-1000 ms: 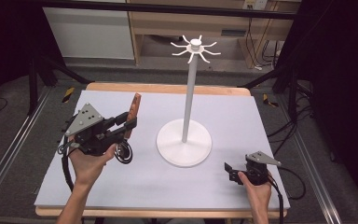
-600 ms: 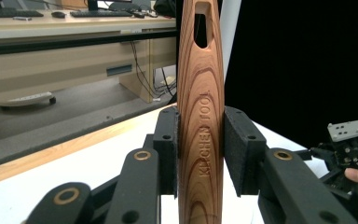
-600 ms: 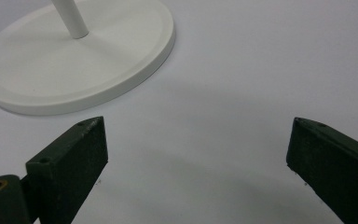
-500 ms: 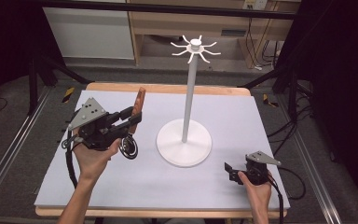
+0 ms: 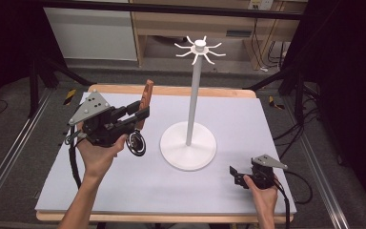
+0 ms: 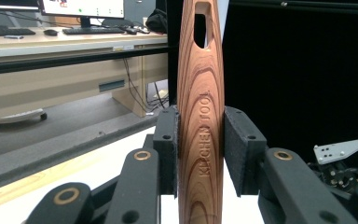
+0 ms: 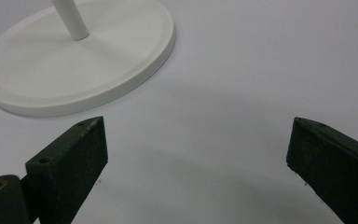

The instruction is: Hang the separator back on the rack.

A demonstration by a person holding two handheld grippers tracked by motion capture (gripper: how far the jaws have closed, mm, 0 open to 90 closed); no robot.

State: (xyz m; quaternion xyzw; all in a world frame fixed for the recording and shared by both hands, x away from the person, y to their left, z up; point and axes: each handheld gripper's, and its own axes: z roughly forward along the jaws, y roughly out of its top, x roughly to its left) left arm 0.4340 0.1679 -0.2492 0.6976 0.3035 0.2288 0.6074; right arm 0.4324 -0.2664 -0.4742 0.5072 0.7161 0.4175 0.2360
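Note:
A kitchen tool with a wooden handle (image 6: 200, 84) and a round wheel (image 5: 136, 143) at its lower end stands nearly upright above the table's left side. My left gripper (image 5: 140, 113) is shut on the handle, and both pads (image 6: 237, 144) press its sides (image 5: 147, 95). A slot pierces the handle's top. To its right rises a white stand (image 5: 194, 95) with a ring of hooks (image 5: 199, 47) on top and a round base (image 7: 79, 60). My right gripper (image 5: 234, 174) rests at the table's front right, open, nothing between its fingers (image 7: 70, 158).
The table carries a pale grey mat (image 5: 248, 119) on a wooden top (image 5: 171, 90). Metal rails run along both sides on the floor. Shelving and cables stand behind the far edge. Black cables trail from both grippers.
My left gripper has lifted the tool a little and carried it slightly right, toward the stand. The right gripper has kept still.

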